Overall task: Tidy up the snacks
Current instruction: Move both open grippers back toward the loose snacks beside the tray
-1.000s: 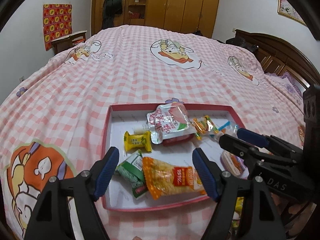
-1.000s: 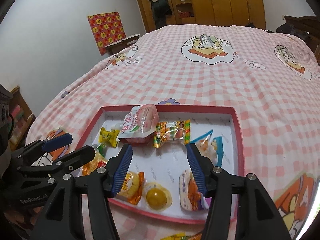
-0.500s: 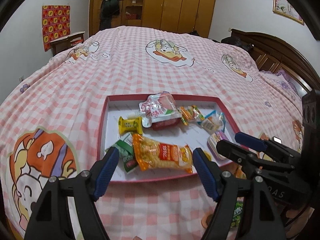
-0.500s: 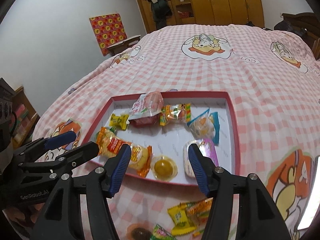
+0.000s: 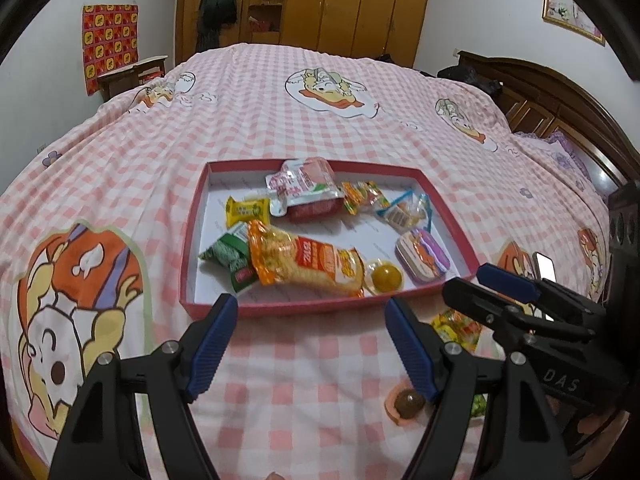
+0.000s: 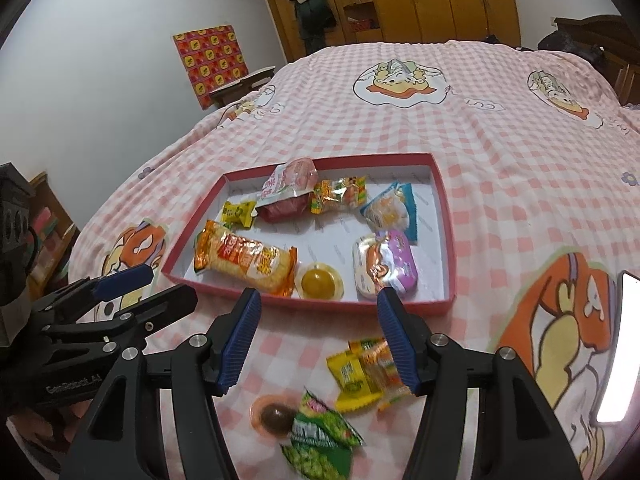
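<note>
Next: both tools, left tool [image 5: 308,340] and right tool [image 6: 318,338], gape wide and empty; lower onto yellow packet [image 6: 352,374] (lower centre), pinch flat edge, not bulge.

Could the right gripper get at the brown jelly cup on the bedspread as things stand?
Probably yes: the right gripper is open and empty, the brown jelly cup lies just below it, and only the green packet crowds one side.

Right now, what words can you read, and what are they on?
"DAS": right gripper body, seen from the left wrist.
"GenRobot.AI", roughly: left gripper body, seen from the right wrist; the print is faint.
Snack packets in the tray and on the bedspread: print too small or blurred to read.
Red wall poster: symbols unreadable.
</note>
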